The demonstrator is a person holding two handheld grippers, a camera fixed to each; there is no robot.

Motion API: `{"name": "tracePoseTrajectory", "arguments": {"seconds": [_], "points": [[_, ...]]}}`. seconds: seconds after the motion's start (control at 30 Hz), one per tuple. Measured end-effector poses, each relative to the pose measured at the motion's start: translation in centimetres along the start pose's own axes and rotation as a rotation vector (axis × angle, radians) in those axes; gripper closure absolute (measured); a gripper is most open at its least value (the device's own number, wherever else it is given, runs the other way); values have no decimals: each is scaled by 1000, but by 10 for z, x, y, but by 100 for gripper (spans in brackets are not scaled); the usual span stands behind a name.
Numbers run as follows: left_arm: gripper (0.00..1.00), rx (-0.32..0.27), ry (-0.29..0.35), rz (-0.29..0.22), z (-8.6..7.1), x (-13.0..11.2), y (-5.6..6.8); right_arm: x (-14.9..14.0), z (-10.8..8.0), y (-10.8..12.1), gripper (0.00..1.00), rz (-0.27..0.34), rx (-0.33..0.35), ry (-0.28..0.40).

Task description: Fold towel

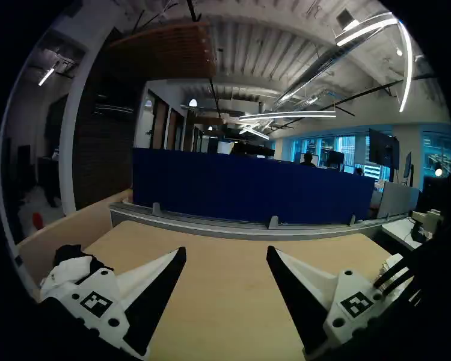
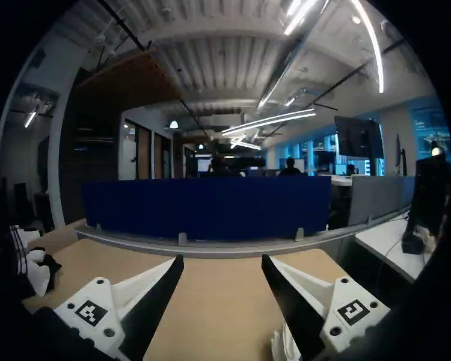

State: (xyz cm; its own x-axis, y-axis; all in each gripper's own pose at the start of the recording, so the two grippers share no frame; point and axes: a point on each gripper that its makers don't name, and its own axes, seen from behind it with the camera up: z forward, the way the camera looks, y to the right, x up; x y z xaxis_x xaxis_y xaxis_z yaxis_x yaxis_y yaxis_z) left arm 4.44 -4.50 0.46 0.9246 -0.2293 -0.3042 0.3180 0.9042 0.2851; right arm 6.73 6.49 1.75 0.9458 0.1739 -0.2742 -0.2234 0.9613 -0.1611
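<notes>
My left gripper (image 1: 225,249) is open above a light wooden tabletop (image 1: 225,301), with nothing between its fingers. My right gripper (image 2: 221,259) is also open and empty over the same kind of tabletop (image 2: 219,307). A white ribbed piece, possibly towel fabric (image 2: 281,344), peeks out at the bottom edge beside the right finger. In the left gripper view, a white and black bundle (image 1: 75,266) lies at the table's left edge. A similar white and black bundle (image 2: 38,269) sits at the far left of the right gripper view. I cannot tell whether either is the towel.
A blue partition (image 1: 249,189) on a grey rail (image 1: 243,227) closes the table's far side. Beyond it are desks with monitors (image 2: 359,138) and seated people. A neighbouring white desk (image 2: 388,240) stands to the right, and white gear with black cables (image 1: 398,268) sits at the table's right edge.
</notes>
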Motion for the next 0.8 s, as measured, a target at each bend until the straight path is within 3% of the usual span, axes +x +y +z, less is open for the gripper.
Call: {"name": "tracePoseTrajectory", "arguments": {"seconds": [0.2,0.57,0.8], "points": [[1,-4,18,11,1,-2,-4,2,4,-14,0,-16,6,7],[1,8,68,99,-3,-7,-4,-6,9,-36,0,-63,21,-15],[0,19,88,159,-1,-25,-7,-10,9,-43,0,-73,27,-32]]}}
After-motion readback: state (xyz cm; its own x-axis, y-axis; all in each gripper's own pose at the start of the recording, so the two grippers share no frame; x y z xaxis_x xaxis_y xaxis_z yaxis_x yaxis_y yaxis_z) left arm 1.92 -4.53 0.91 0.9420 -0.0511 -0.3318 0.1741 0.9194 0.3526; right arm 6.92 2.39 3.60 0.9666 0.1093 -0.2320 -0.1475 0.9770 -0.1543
